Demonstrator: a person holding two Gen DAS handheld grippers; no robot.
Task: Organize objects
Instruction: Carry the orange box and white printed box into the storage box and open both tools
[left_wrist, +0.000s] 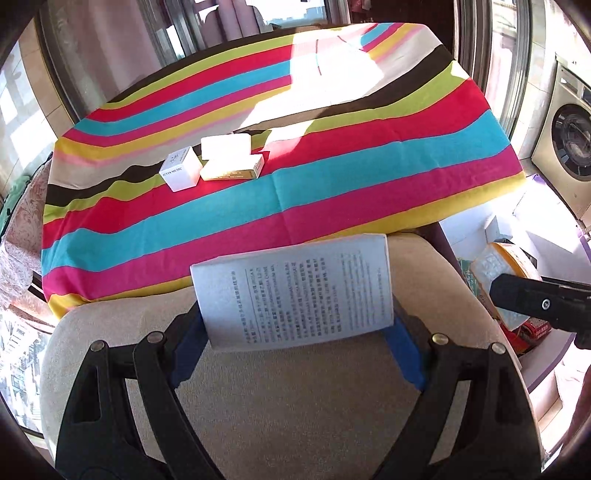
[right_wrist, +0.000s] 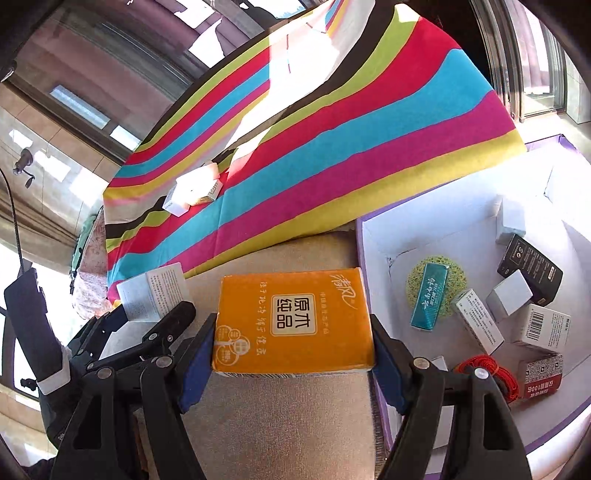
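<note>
Three small white boxes already sit together on the striped worktop (left_wrist: 332, 177): a cube-shaped box (left_wrist: 180, 168) printed with a music brand name, a flat box with a gold edge (left_wrist: 232, 168) touching it, and another white box (left_wrist: 225, 144) just behind. That cluster looks like the finished part of the sorting.

Both hands are loaded now. The left gripper (left_wrist: 295, 332) has its blue-padded fingers closed on a white carton with dense printed text (left_wrist: 293, 291), held above a beige upholstered chair back (left_wrist: 295, 406), short of the worktop's near edge. The right gripper (right_wrist: 293, 350) has its fingers clamped on either side of an orange tissue pack (right_wrist: 293, 321), also over the chair and not yet above the cloth.

Plenty seems left. Beside the chair, low on the right, a white tray with a purple rim (right_wrist: 365, 258) holds a teal box (right_wrist: 430, 295) lying on a green round pad (right_wrist: 415, 284), a black box (right_wrist: 530, 271), several white cartons (right_wrist: 476, 319), a red-and-white box (right_wrist: 541, 374) and a coil of red cord (right_wrist: 491, 369). I judge the job well under halfway.

Sun falls hard across the far part of the cloth, washing out its stripes. Windows and curtains ring the room, and a front-loading washing machine (left_wrist: 569, 147) stands off to the right.
</note>
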